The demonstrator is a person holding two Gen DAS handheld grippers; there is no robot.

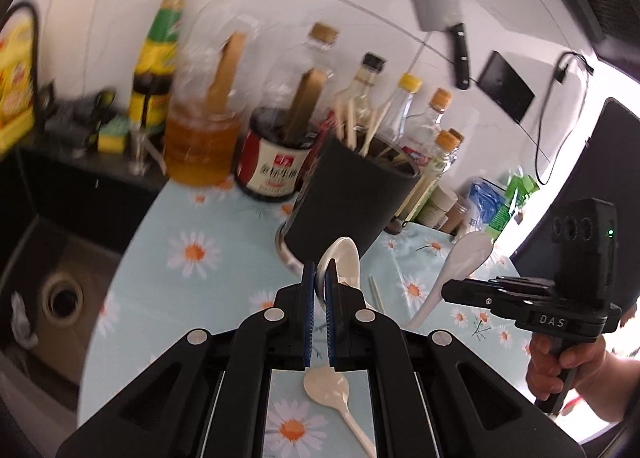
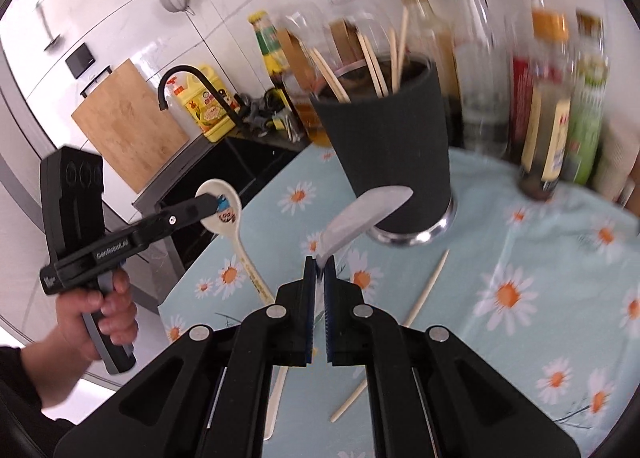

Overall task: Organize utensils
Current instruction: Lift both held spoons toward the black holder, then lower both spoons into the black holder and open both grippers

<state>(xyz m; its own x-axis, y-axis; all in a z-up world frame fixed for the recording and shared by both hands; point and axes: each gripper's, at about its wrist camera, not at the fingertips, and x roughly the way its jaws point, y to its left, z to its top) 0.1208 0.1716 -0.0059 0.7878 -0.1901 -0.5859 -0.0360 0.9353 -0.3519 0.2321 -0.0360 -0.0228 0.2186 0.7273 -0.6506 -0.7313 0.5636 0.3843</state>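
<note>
Both finger pairs clamped: left gripper (image 1: pixel 320 278) on a cream spoon (image 1: pixel 344 258), right gripper (image 2: pixel 319 264) on a white spoon (image 2: pixel 360 214), both held near the dark holder (image 2: pixel 392 146). Transport step; bowls to be tipped into the holder next.

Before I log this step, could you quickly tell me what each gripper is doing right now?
Left gripper: shut on a cream ceramic spoon with a cartoon face.
Right gripper: shut on a white ceramic spoon.
</note>
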